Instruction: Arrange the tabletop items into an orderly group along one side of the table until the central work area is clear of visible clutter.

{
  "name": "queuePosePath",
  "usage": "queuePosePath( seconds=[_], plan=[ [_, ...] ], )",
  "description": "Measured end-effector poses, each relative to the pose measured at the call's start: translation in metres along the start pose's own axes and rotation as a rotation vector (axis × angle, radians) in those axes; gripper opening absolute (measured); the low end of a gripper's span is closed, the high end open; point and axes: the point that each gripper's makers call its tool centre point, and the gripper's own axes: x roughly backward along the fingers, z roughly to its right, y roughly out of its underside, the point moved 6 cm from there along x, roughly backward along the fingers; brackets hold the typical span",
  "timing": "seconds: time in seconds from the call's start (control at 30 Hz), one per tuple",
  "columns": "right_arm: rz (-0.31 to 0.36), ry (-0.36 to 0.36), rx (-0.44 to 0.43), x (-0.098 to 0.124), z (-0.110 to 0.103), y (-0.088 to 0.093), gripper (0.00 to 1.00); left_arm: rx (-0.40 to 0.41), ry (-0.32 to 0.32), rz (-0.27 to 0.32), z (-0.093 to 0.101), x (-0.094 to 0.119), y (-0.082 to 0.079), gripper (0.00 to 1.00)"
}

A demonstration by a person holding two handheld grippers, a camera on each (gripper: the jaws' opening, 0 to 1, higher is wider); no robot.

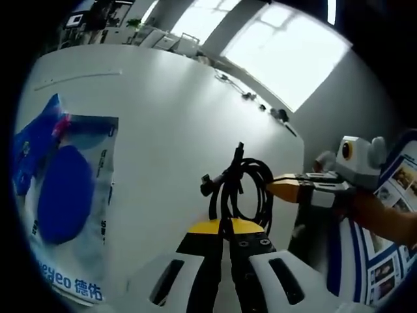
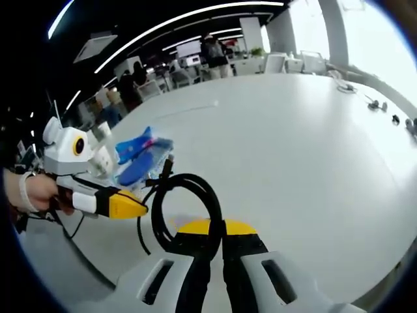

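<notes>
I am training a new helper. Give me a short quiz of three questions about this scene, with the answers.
1. True or false: the left claw is shut on the black cable.
2. What colour is the packet lying on the table? A red, B blue, C green.
3. Fill in: the tip of the right claw is coloured ____.

Key: 1 true; 2 B; 3 yellow.

Each tool [image 1: 225, 251] [image 2: 217, 251] has white shells, black jaws with yellow bases, and small screws.
</notes>
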Motion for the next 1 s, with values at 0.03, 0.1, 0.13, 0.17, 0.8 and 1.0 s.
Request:
queuePosePath(
  seconds=[0.03, 0.1, 0.13, 0.17, 0.8, 1.0],
  plan=[
    [-0.006, 0.000, -0.003, -0.001, 0.001, 0.001, 0.01, 0.003, -0.002, -0.001, -0.001, -0.001, 0.000, 0.00],
    [-0.008, 0.001, -0.001, -0.003, 0.002, 0.001, 0.01, 0.007, -0.003, -0.002, -0.002, -0.004, 0.000, 0.00],
    [-0.011, 0.000, -0.003, -0.004, 0.003, 0.002, 0.01, 0.008, -0.005, -0.002, -0.002, -0.005, 0.000, 0.00],
    [-0.019, -0.001, -0.005, -0.005, 0.004, 0.003, 0.01, 0.008, -0.006, -0.006, -0.003, -0.006, 0.001, 0.00],
    [-0.072, 0.003, 0.023, -0.028, 0.017, 0.008, 0.02, 0.023, -0.023, -0.033, -0.016, -0.026, 0.002, 0.00],
    [-0.082, 0.007, 0.026, -0.032, 0.021, 0.010, 0.02, 0.032, -0.025, -0.032, -0.017, -0.028, 0.003, 0.00]
  ],
)
